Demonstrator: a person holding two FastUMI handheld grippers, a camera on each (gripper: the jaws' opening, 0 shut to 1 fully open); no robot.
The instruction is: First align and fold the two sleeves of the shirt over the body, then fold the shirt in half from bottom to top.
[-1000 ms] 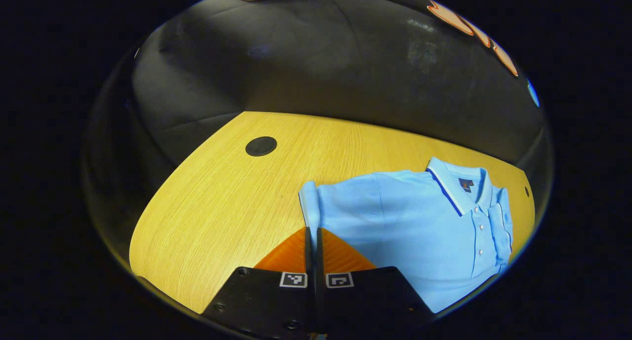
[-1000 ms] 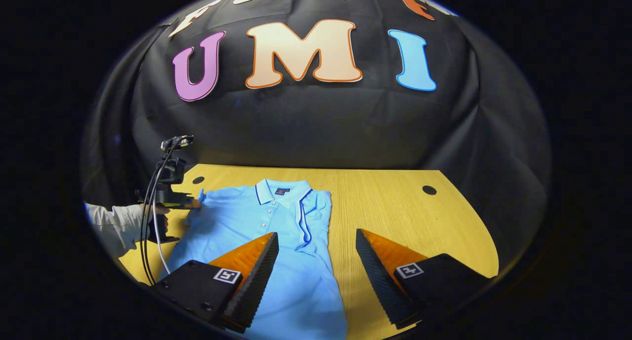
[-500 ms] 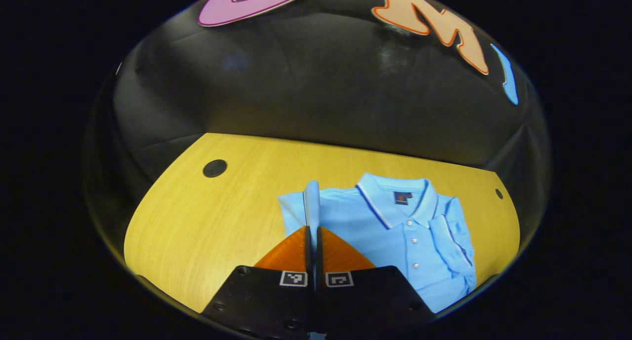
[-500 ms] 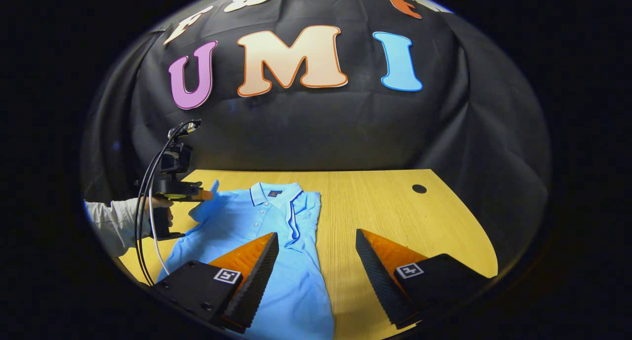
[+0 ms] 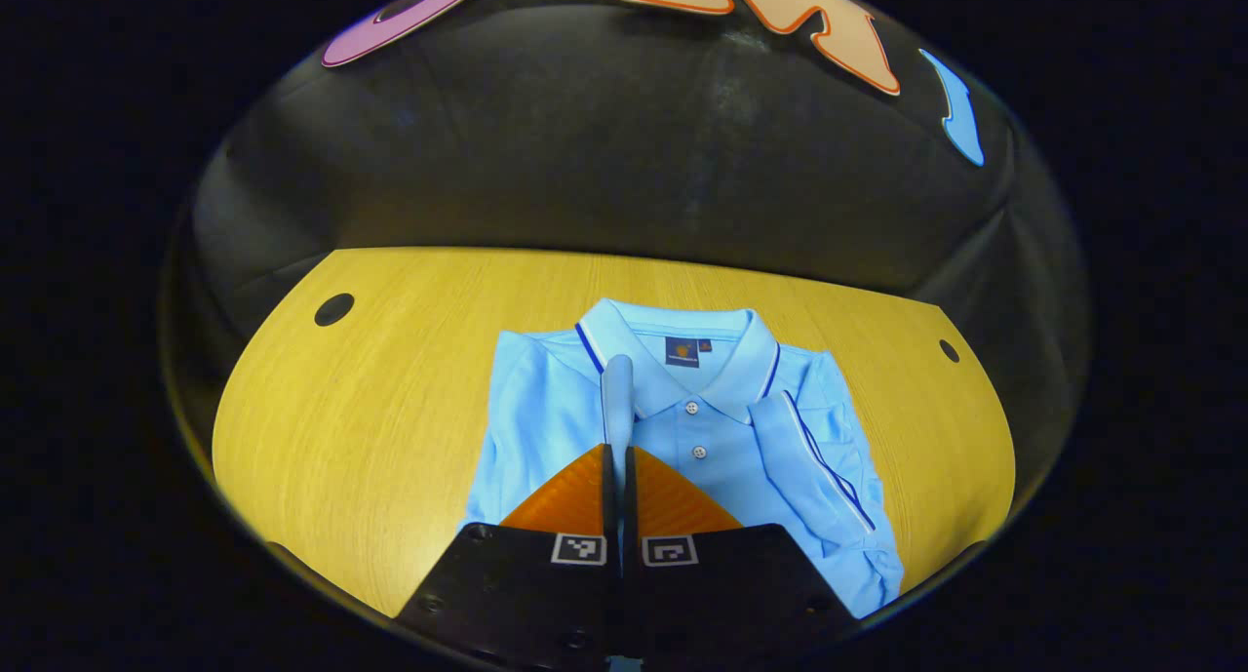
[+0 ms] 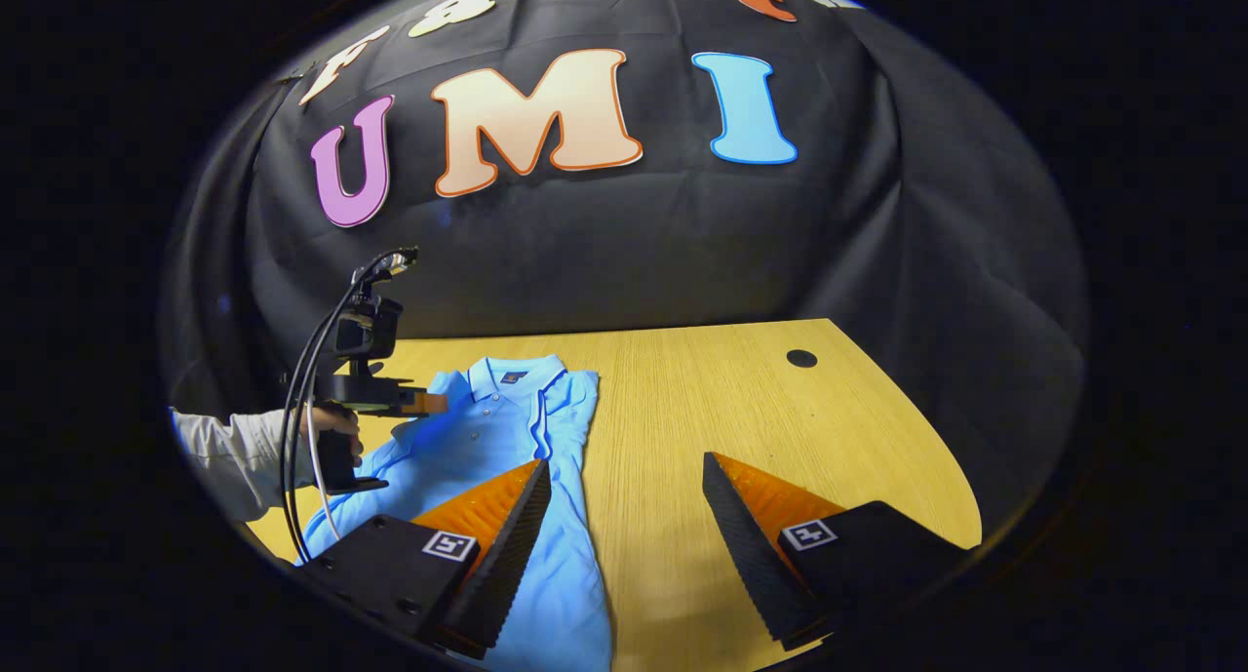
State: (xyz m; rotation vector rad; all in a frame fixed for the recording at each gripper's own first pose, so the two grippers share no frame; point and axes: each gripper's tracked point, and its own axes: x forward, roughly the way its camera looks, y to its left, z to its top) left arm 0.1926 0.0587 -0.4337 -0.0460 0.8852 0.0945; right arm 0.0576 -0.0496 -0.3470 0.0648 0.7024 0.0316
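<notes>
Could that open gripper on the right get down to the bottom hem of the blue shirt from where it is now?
Probably yes. The right gripper hangs open above the polo shirt and table, nothing between. The left gripper holds the sleeve farther up, near the collar, so the lower part looks free.

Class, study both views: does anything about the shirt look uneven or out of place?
One sleeve lies folded flat over the light blue polo shirt; the other sleeve stands pinched in the left claw above the body, not yet laid down.
</notes>
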